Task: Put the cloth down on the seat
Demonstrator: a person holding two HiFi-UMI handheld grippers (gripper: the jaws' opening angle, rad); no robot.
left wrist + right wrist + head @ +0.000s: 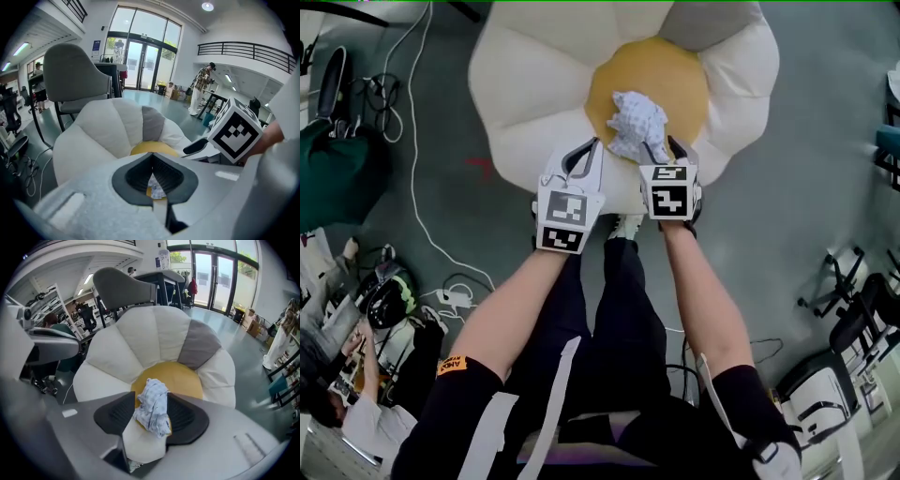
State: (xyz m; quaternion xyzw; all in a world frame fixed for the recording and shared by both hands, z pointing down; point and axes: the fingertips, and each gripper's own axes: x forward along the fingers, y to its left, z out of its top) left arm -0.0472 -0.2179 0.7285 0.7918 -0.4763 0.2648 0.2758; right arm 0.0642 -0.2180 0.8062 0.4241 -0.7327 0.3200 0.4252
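The right gripper (151, 412) has its jaws well apart. The crumpled, pale checked cloth (153, 408) shows in the gap between them, but neither pad seems to press on it, so I judge it let go rather than gripped. The head view bears this out: the cloth sits in its own heap just ahead of the jaw tips, carrying its own weight. The left gripper (153, 164) has its jaws drawn together at the tips with nothing in them. Only a thin slit is left, through which a scrap of the cloth and the yellow beyond can be seen. It appears to be standing by, since a light bundle needs only one grip. The cloth lies on the yellow centre cushion (661, 75) of the flower-shaped seat (534, 84), towards the near side, with its lower end reaching the cream front petal. That middle looks like the dished part, ringed by cream petals and one grey petal (199, 345), so a loose heap should stay put there. Both grippers hang side by side over the front petal, angled downward at the cushion. The set-down looks done, with only drawing clear left to do.
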